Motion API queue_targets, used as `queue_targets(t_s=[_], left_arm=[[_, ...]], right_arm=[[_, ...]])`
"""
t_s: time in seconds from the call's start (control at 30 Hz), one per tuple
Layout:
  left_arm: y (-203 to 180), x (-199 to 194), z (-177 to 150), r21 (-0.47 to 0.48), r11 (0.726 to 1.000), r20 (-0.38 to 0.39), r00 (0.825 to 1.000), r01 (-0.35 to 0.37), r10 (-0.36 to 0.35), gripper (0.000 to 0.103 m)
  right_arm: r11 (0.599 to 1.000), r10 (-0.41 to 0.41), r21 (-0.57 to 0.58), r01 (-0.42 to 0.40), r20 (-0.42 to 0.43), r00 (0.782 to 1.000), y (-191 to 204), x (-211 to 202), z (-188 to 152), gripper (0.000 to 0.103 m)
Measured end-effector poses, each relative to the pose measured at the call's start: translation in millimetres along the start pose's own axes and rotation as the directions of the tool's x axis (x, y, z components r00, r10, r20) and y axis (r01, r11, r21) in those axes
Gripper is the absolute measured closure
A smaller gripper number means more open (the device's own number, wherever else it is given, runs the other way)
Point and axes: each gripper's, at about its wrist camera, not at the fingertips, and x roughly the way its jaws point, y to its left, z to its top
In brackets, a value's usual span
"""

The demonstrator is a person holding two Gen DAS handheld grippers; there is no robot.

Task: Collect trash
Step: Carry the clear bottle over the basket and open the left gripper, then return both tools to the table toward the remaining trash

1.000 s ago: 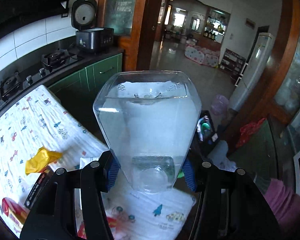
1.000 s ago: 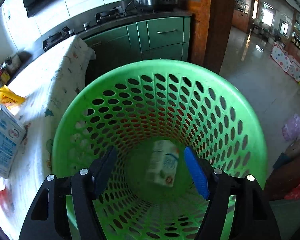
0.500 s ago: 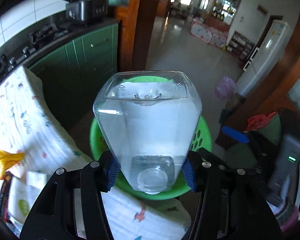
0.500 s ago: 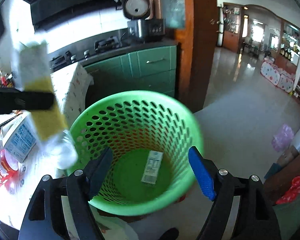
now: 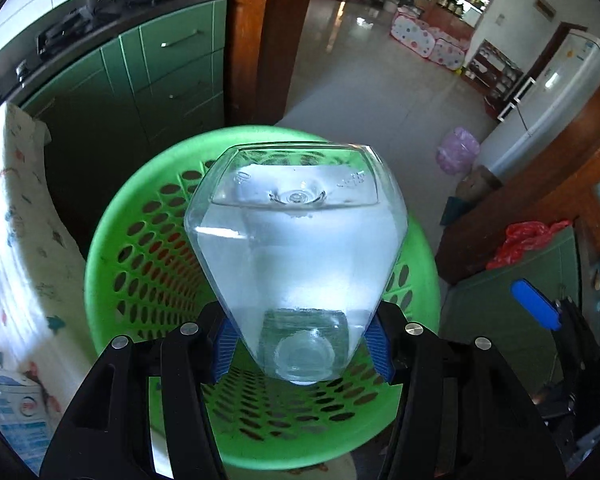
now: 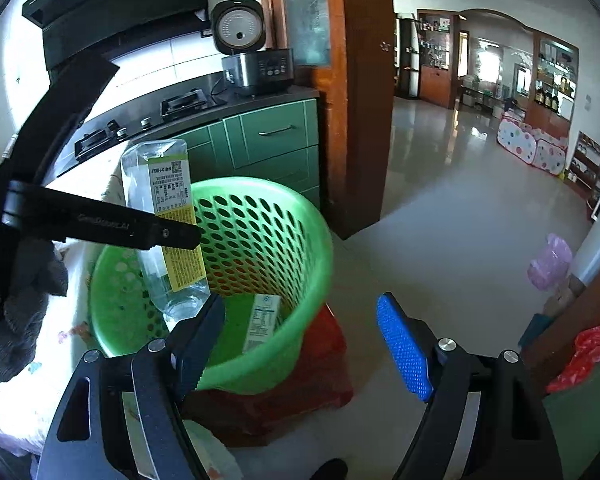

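My left gripper (image 5: 300, 344) is shut on a clear plastic bottle (image 5: 296, 248), its blue pads pressing the sides near the neck. The bottle hangs neck down over the mouth of a green perforated basket (image 5: 140, 240). In the right wrist view the same bottle (image 6: 168, 232), with a yellow and white label, is tilted above the basket (image 6: 260, 220), and a small white carton (image 6: 262, 322) lies on the basket's floor. My right gripper (image 6: 300, 302) stands open and empty, drawn back from the basket's near rim. One of its blue pads (image 5: 536, 310) shows at the right of the left wrist view.
A table with a printed cloth (image 5: 12, 220) borders the basket on the left, with a blue and white carton (image 5: 16, 412) on it. A red bag (image 6: 324, 360) lies under the basket. Green cabinets (image 6: 276, 136) and a wooden door post (image 6: 364, 120) stand behind. A pink bag (image 6: 550, 260) lies on the floor.
My left gripper has carried the bottle from above the table to over the basket and lowered it. My right gripper has pulled back and up from the basket's mouth, its jaws wider.
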Motion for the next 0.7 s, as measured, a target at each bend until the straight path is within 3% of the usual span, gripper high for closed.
queue_targets(t_s=[0.07, 0.17, 0.3, 0.7], left_arm=[[0.3, 4.6, -1.3, -0.023, 1.0, -0.011, 1.0, 0.019, -0.019, 0.048], [-1.0, 4.7, -2.4, -0.034, 0.998, 0.0, 0.999, 0.053, -0.053, 0.036], [-4.8, -6.0, -4.4, -0.01, 0.999, 0.026, 0.998, 0.049, -0.049, 0.036], [2.0, -108.5, -38.6, 0.034, 0.999, 0.17, 0.985, -0.02, 0.014, 0.036]], right_arm=[[1.0, -0.005, 0.008, 0.005, -0.005, 1.0, -5.4, 0.6, -3.2, 0.027], [1.0, -0.004, 0.018, 0.004, -0.009, 1.0, -9.7, -0.4, -7.0, 0.027], [1.0, 0.0, 0.027, 0.0, -0.01, 1.0, -8.0, -1.4, -8.6, 0.027], [0.998, 0.057, -0.011, -0.057, 0.013, 0.998, 34.4, -36.2, -9.6, 0.027]])
